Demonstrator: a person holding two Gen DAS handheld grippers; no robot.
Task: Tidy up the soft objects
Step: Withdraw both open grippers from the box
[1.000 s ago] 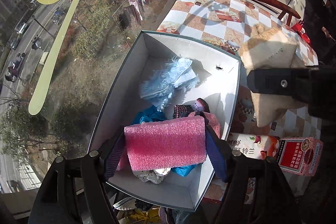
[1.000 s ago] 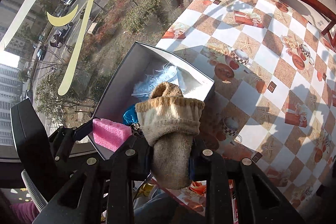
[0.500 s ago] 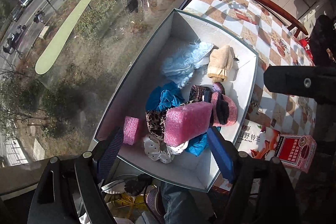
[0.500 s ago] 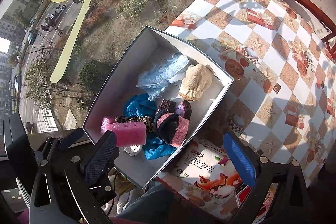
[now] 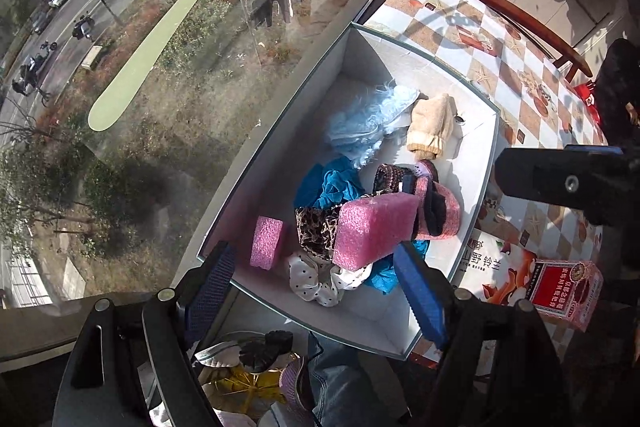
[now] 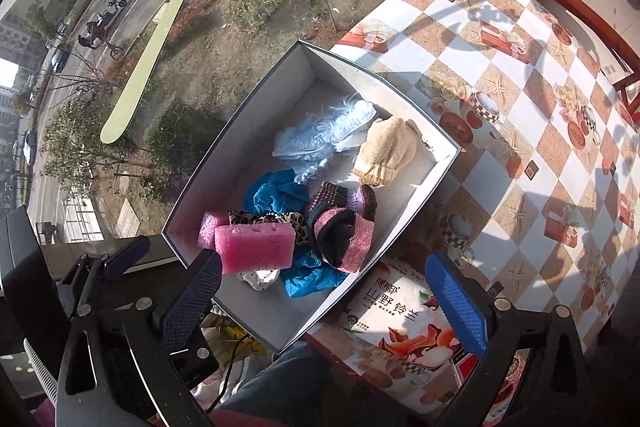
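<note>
**Both grippers wide and empty over the filled box**

The white box (image 5: 280,131) lies directly ahead of both tools on the checkered table (image 6: 520,99), beside the window. The left gripper (image 5: 316,291) stands spread wide, holding nothing, its right blue pad (image 5: 420,299) just beside the large pink sponge (image 5: 374,231) atop the pile. The right gripper (image 6: 324,303) is equally wide and empty, above the box's near corner. Farther ahead lie the blue fluffy piece (image 6: 324,139) and beige sock (image 6: 386,151); a small pink sponge (image 5: 266,243) sits near the left finger.
</note>
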